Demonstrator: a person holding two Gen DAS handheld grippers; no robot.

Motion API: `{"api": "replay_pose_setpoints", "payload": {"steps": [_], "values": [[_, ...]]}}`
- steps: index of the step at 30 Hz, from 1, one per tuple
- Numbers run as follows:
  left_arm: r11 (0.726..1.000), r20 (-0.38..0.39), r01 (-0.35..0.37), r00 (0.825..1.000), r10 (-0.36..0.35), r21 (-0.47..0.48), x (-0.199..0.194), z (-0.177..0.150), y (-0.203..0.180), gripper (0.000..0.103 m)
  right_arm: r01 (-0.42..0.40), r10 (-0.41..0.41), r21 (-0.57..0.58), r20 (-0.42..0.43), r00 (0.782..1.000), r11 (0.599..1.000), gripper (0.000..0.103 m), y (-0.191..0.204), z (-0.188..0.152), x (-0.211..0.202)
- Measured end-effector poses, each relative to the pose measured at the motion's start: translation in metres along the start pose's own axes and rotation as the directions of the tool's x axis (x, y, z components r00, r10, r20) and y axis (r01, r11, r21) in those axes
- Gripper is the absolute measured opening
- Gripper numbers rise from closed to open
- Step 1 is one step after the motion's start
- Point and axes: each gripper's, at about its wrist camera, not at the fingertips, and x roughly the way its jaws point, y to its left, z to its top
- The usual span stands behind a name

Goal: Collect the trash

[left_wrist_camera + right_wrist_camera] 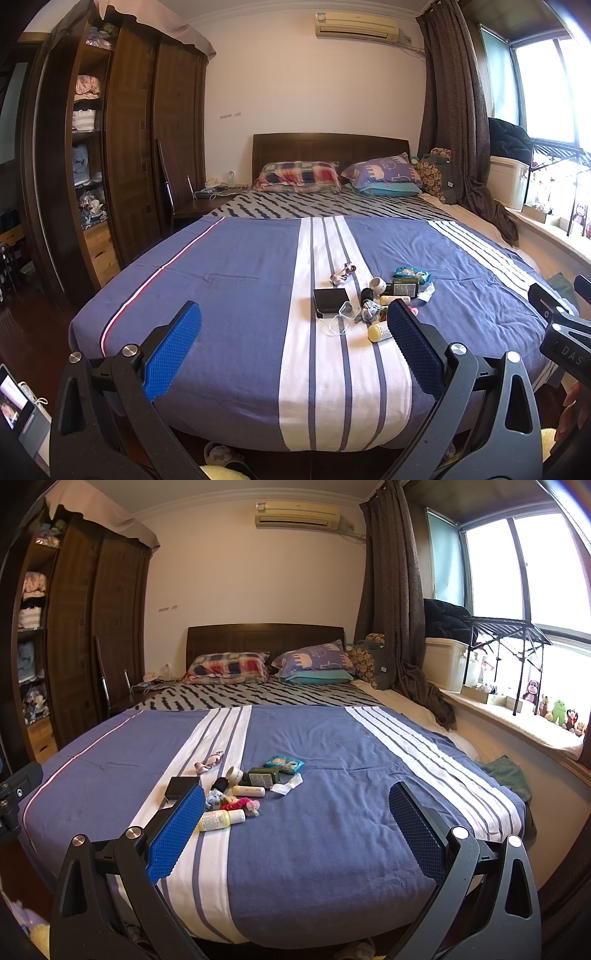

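The bed point(332, 812), under a blue striped cover, carries a heap of small clutter point(236, 790) near its foot: bottles, a teal packet point(283, 764), a crumpled white wrapper point(288, 785). Both the left gripper point(293, 341) and right gripper point(297, 821) hover short of it, jaws released and empty. Judged as the approach step; next comes reaching in and picking one piece of trash, probably the wrapper.
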Motion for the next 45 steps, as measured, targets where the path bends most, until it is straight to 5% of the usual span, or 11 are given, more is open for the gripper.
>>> {"api": "replay_pose_setpoints", "payload": {"steps": [16,34,45], "values": [[1.000,-0.013,-0.011,1.000,0.011,0.002,0.012,-0.003,-0.001,0.095,-0.019,0.019,0.004,-0.019,1.000,1.000,0.100,-0.002,-0.004,0.012],[1.000,-0.119,-0.016,0.993,0.018,0.023,0.081,-0.023,0.006,0.095,-0.033,0.034,0.008,-0.076,0.997,0.999,0.100,0.002,-0.020,0.066],[0.998,-0.261,0.002,0.965,0.013,0.058,0.153,-0.054,0.011,0.095,-0.219,0.226,0.055,-0.280,0.933,0.974,0.100,0.035,-0.058,0.144]]}}
